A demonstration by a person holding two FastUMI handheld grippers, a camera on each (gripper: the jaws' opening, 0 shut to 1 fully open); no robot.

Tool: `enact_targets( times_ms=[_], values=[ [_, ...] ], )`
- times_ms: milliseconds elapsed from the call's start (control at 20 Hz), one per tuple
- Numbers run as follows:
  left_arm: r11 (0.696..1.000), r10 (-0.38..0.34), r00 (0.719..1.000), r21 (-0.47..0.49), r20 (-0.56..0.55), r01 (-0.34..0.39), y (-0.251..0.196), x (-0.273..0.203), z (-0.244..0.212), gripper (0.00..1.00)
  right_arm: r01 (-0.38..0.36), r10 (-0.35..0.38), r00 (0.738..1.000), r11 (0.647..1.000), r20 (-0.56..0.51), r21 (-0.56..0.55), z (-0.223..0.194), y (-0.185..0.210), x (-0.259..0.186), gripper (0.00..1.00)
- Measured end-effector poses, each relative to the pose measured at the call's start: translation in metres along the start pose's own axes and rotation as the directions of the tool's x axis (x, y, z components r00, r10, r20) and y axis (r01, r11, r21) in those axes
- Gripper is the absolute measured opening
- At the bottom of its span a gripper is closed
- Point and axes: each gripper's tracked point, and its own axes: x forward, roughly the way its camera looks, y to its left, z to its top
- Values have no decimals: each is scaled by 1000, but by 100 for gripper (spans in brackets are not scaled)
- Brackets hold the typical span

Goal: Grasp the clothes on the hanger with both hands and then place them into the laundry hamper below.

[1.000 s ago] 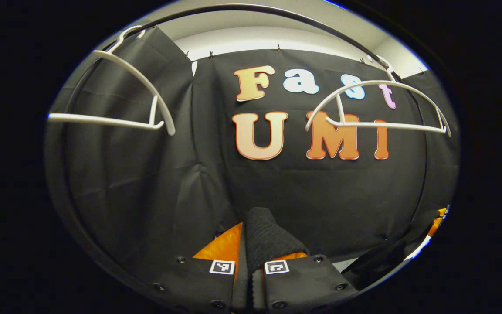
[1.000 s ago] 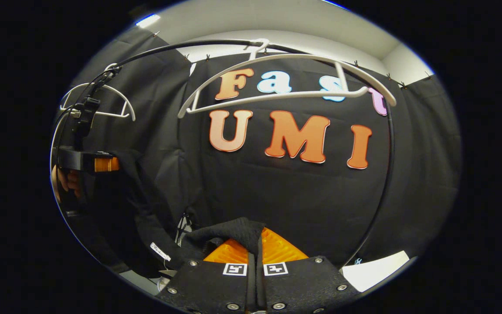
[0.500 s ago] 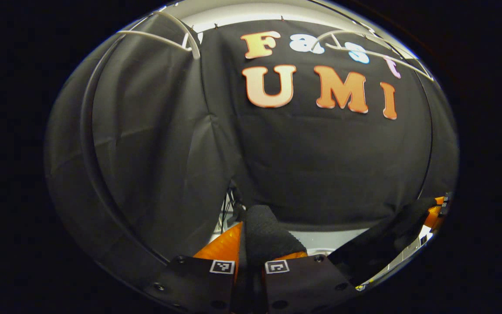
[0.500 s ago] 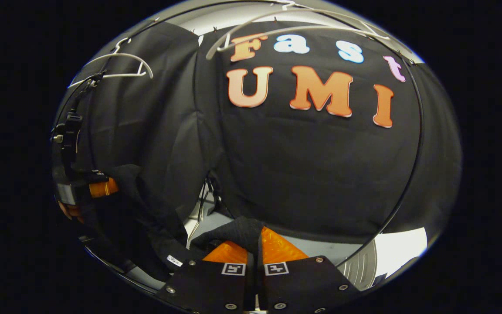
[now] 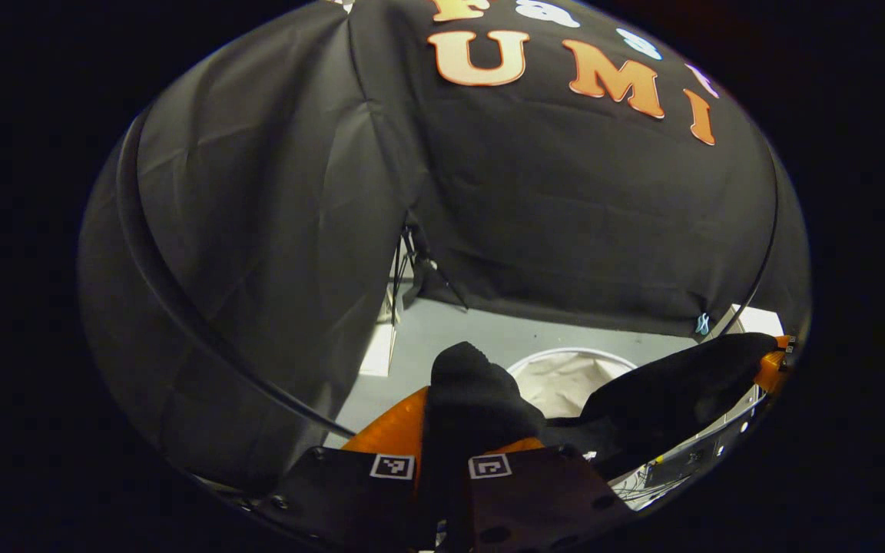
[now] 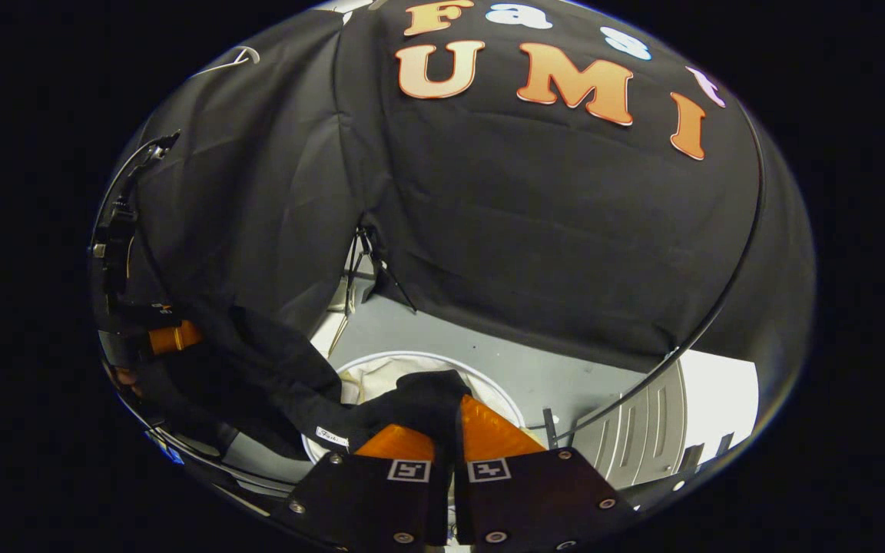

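I had one black garment [image 5: 665, 388] strung between my two grippers, its long axis running hand to hand, directly above the single white hamper [image 6: 381, 376]. My left gripper [image 5: 454, 438] was clenched on one bunched end, my right gripper [image 6: 450, 430] on the other; the right seemed nearer the hamper's mouth

1. One garment [image 5: 665, 388], black, hanging between the two claws.
2. One hamper [image 6: 381, 369], round with a white rim and pale lining, on the grey floor [image 6: 535, 376].
3. Two claws: the left claw [image 5: 442, 430] and the right claw [image 6: 446, 438]; each also appears at the edge of the other's view.
4. One white hanger [image 6: 239, 55], at the top left of the right gripper view.
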Motion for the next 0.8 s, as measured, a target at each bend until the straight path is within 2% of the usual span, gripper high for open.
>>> enact_targets(
  times_ms=[250,350,400,450,500,550,600,650,700,750,800],
  values=[
    [1000,8,997,10,-81,-7,-3,9,-27,11,-13,13,997,1000,-75,2,-30,10,12,6],
    [999,36,994,15,-99,-34,2,13,-37,13,-35,35,995,999,-91,5,-36,17,15,10],
    [999,48,994,12,-102,-47,8,17,-39,19,-37,37,995,999,-92,-3,-39,18,17,11],
    [999,41,992,-3,-119,-42,8,18,-43,25,-35,33,996,999,-88,-17,-36,16,13,20],
    [999,28,989,-19,-145,-31,5,19,-47,39,-32,30,996,999,-89,-30,-39,15,16,25],
    [999,9,985,-35,-171,-16,1,17,-54,51,-35,32,995,999,-95,-35,-41,16,13,33],
    [999,7,983,-41,-185,-15,-1,15,-58,64,-38,35,994,999,-103,-31,-47,17,15,36],
    [999,14,982,-37,-188,-21,3,18,-62,76,-38,36,994,999,-108,-19,-51,17,14,47],
    [999,21,983,-27,-182,-26,6,19,-61,88,-34,33,993,999,-115,-8,-54,16,14,52],
    [1000,21,984,-13,-180,-24,7,18,-63,100,-24,24,992,1000,-125,2,-56,13,15,53],
    [1000,18,985,-4,-174,-19,8,16,-63,99,-16,18,990,1000,-136,15,-62,9,13,63]
  ],
)
